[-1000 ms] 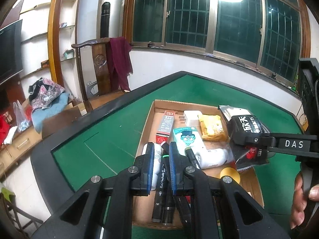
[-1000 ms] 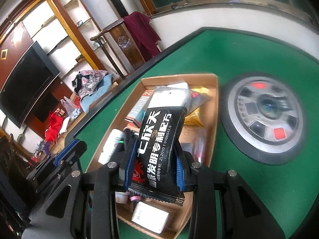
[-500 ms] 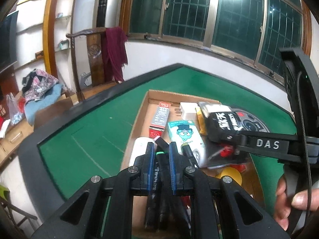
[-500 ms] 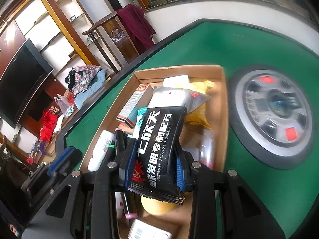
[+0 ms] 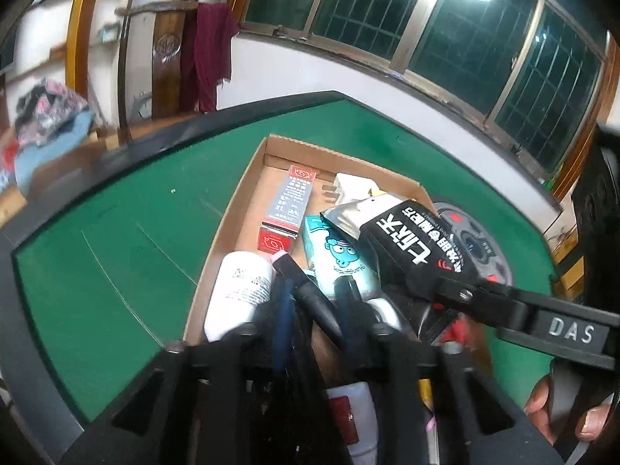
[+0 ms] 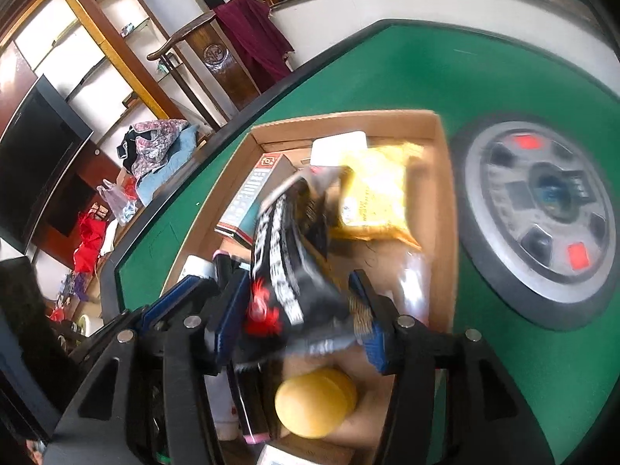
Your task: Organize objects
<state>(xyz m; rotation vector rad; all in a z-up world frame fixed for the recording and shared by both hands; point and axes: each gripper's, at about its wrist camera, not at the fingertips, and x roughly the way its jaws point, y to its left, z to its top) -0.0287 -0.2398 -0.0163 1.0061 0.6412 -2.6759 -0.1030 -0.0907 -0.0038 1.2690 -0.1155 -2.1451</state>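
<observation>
So there's this shallow brown cardboard tray (image 5: 248, 178) sitting on the green felt table (image 5: 128, 240), and it's packed. At the far end a long grey-and-red carton (image 5: 288, 205) lies flat next to a white plug adapter (image 5: 350, 190), with a crinkly yellow snack packet (image 6: 378, 193) just beside them. Closer in there's a teal box with a cartoon face (image 5: 337, 255), a white plastic bottle (image 5: 240, 290) along the tray's left wall, and a round yellow ball-shaped thing (image 6: 316, 403) at the near end.

The left gripper (image 5: 316, 310) has its fingers spread a bit apart now, with a black marker with a pink end (image 5: 306, 286) lying loose and tilted in the gap rather than pinched. The right gripper (image 6: 300, 317) is opened wide too; the black foil pouch with white Chinese lettering (image 6: 286, 263) sits slumped between the blue pads over the middle of the tray, blurry, not squeezed on either side that I can see.

A round grey control panel with red buttons (image 6: 542, 224) is set into the felt just right of the tray. Behind it all: barred windows (image 5: 457, 35), a wooden stand with a maroon cloth (image 5: 207, 54) draped over it, and a dark TV (image 6: 35, 162) among shelves.
</observation>
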